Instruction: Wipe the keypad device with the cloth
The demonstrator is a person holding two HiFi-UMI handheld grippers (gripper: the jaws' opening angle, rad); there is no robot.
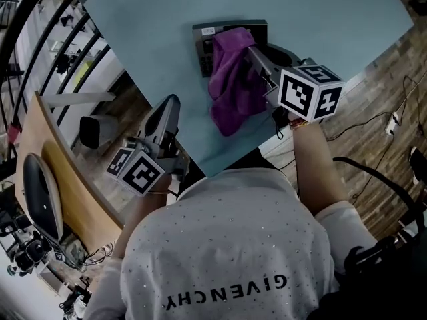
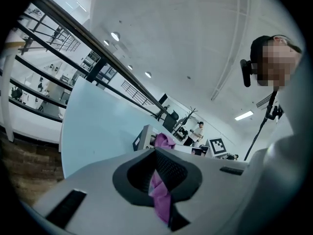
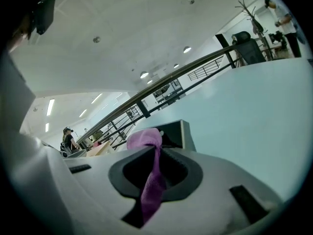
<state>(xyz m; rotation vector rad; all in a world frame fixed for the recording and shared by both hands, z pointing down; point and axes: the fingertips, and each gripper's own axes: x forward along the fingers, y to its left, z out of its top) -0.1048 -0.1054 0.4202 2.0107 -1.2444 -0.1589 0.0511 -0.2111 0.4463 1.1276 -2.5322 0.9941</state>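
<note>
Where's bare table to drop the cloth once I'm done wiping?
Bare table lies right of the keypad, out to the far and right edges, and in a band left of it, beyond the left gripper. Crowded: the middle, where the cloth drapes off the keypad toward the near edge with the right gripper in it.

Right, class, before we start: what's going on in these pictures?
A person works with two handheld grippers. The right gripper is shut on a purple cloth draped over the keypad device on the pale blue table. The left gripper hangs at the table's near edge, apart from the cloth, holding nothing.
</note>
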